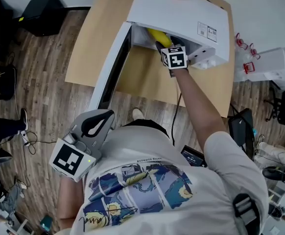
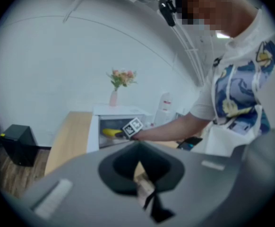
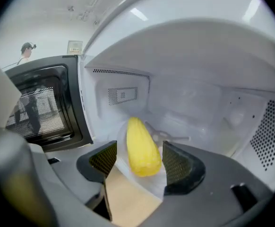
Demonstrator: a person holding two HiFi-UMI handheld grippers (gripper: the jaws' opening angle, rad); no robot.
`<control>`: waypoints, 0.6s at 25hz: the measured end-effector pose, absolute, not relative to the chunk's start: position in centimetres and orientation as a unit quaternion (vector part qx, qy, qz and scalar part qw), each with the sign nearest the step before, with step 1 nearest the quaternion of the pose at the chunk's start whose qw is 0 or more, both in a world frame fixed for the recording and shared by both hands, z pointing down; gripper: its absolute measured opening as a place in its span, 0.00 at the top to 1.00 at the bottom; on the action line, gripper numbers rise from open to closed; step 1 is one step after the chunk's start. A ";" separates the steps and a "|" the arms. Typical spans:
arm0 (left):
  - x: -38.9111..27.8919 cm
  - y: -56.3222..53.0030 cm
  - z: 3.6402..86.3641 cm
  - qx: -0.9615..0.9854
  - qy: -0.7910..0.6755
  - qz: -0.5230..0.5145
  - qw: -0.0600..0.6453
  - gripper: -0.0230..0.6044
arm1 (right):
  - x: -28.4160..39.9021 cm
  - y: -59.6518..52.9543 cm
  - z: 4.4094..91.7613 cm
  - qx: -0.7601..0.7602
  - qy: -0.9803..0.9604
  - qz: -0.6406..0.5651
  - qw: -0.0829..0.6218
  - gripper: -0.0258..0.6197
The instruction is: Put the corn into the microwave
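Observation:
The yellow corn (image 3: 141, 145) lies lengthwise in the white microwave (image 1: 181, 9) cavity, on its glass plate. My right gripper (image 3: 140, 162) reaches into the cavity and stands open around the corn's near end. White shows between the left pad (image 3: 104, 159) and the cob. From above, the corn (image 1: 158, 35) pokes out just past my right gripper (image 1: 168, 47). The microwave door (image 1: 114, 58) is swung wide open to the left. My left gripper (image 1: 106, 115) hangs low by the person's waist, shut on nothing. The left gripper view shows the corn (image 2: 110, 132) from afar.
The microwave stands on a light wooden table (image 1: 91, 38). A pink vase with flowers (image 2: 114, 97) sits on top of the microwave. A black box (image 1: 42, 13) lies on the floor at the left. White crates (image 1: 274, 62) and chairs crowd the right side.

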State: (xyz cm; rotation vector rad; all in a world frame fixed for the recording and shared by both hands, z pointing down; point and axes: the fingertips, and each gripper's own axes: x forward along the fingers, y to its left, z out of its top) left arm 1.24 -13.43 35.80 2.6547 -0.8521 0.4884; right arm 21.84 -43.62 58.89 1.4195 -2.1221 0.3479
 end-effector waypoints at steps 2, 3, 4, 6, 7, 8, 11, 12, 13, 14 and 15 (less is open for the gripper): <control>0.8 -12.9 35.7 0.929 -0.291 0.169 0.152 0.95 | 22.2 -42.7 58.6 0.540 -0.784 0.133 0.275 0.55; 0.5 -12.6 35.6 0.931 -0.288 0.167 0.152 0.95 | 22.4 -42.1 58.5 0.544 -0.782 0.134 0.273 0.55; 0.2 -12.2 35.6 0.932 -0.284 0.166 0.152 0.95 | 22.5 -41.5 58.4 0.548 -0.779 0.135 0.272 0.55; -0.4 -11.6 35.5 0.935 -0.276 0.164 0.152 0.95 | 22.4 -40.1 58.0 0.554 -0.776 0.137 0.270 0.55; -0.7 -11.3 35.5 0.936 -0.272 0.163 0.152 0.95 | 22.4 -39.3 57.8 0.558 -0.774 0.137 0.268 0.55; -1.1 -11.0 35.5 0.938 -0.268 0.162 0.151 0.95 | 22.2 -38.5 57.6 0.561 -0.772 0.138 0.265 0.55; -2.3 -9.8 35.7 0.944 -0.252 0.162 0.140 0.95 | 21.5 -35.7 57.0 0.567 -0.769 0.141 0.259 0.56; -2.7 -9.4 35.7 0.946 -0.247 0.161 0.136 0.95 | 21.1 -34.7 56.8 0.567 -0.769 0.143 0.256 0.56; -2.9 -9.0 35.6 0.947 -0.244 0.158 0.135 0.95 | 20.8 -33.7 56.6 0.568 -0.770 0.146 0.252 0.56; -3.2 -8.6 35.5 0.948 -0.242 0.156 0.137 0.95 | 20.5 -32.6 56.4 0.569 -0.770 0.149 0.248 0.56; -3.5 -8.3 35.5 0.949 -0.240 0.154 0.137 0.95 | 20.1 -31.6 56.1 0.568 -0.771 0.152 0.244 0.56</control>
